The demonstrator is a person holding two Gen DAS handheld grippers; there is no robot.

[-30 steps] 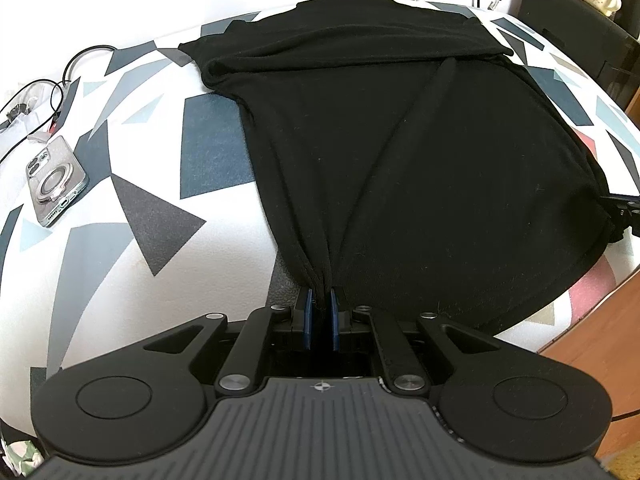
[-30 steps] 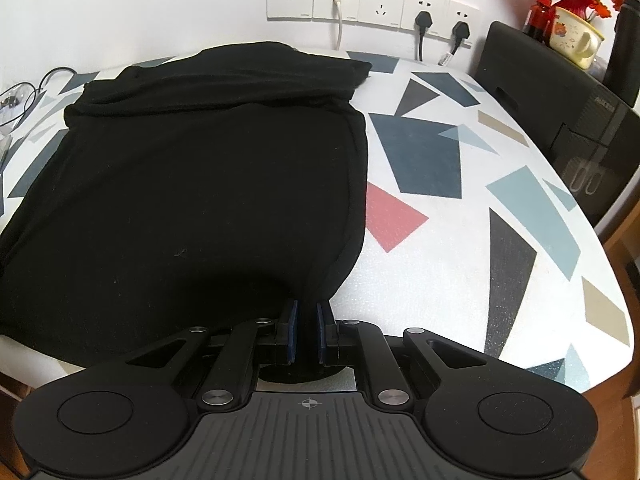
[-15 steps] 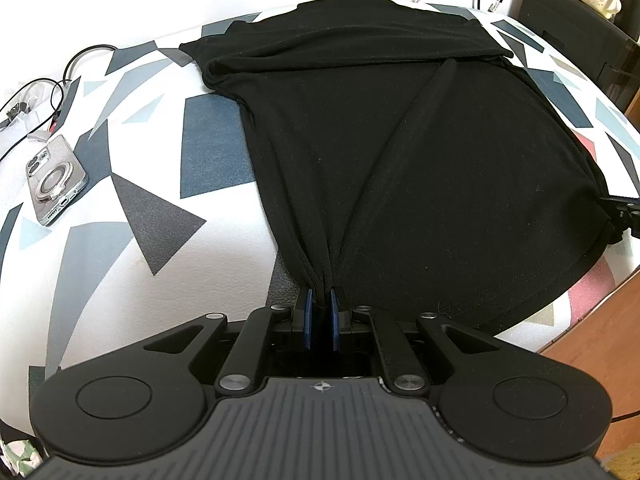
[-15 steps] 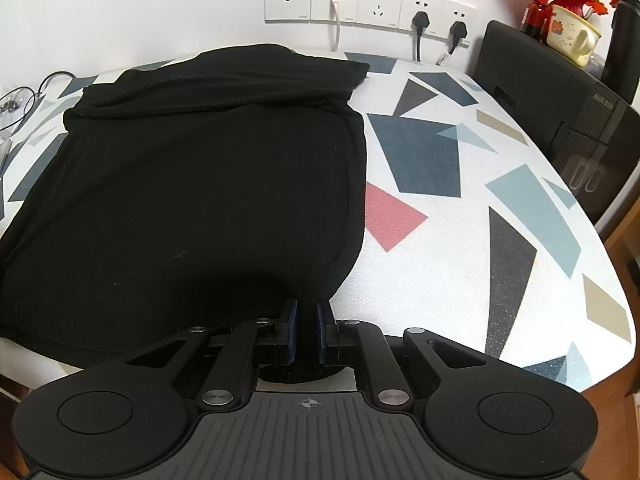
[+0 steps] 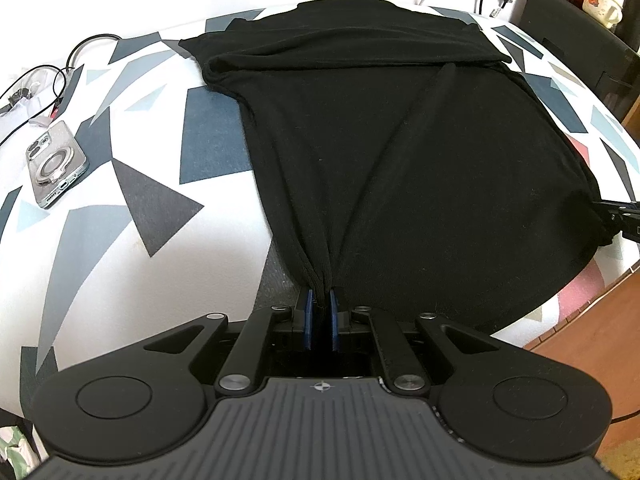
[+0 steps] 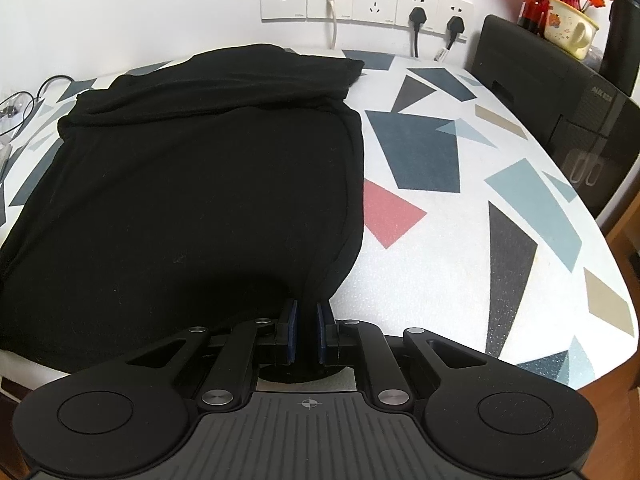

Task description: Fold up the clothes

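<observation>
A black garment (image 5: 400,152) lies spread over the counter (image 5: 120,264), which wears a white cover printed with grey, blue and red triangles. Its far part is folded back on itself in a band near the wall, and its near hem reaches the counter's front edge. The left tongs (image 5: 319,304) are closed tight on the near left corner of the cloth, which bunches into pleats running up from the blue pads (image 5: 308,312). The right tongs (image 6: 306,322) are closed on the near right corner, black fabric filling the gap between the pads (image 6: 293,324); in the left wrist view they show only as a dark tip at the far right edge of the cloth. A phone (image 5: 56,162) lies left of the garment, well apart, with cables (image 5: 60,76) beyond it. Wall sockets (image 6: 366,2) sit behind the counter, and a black appliance (image 6: 560,96) with a mug (image 6: 570,30) stands at the right
</observation>
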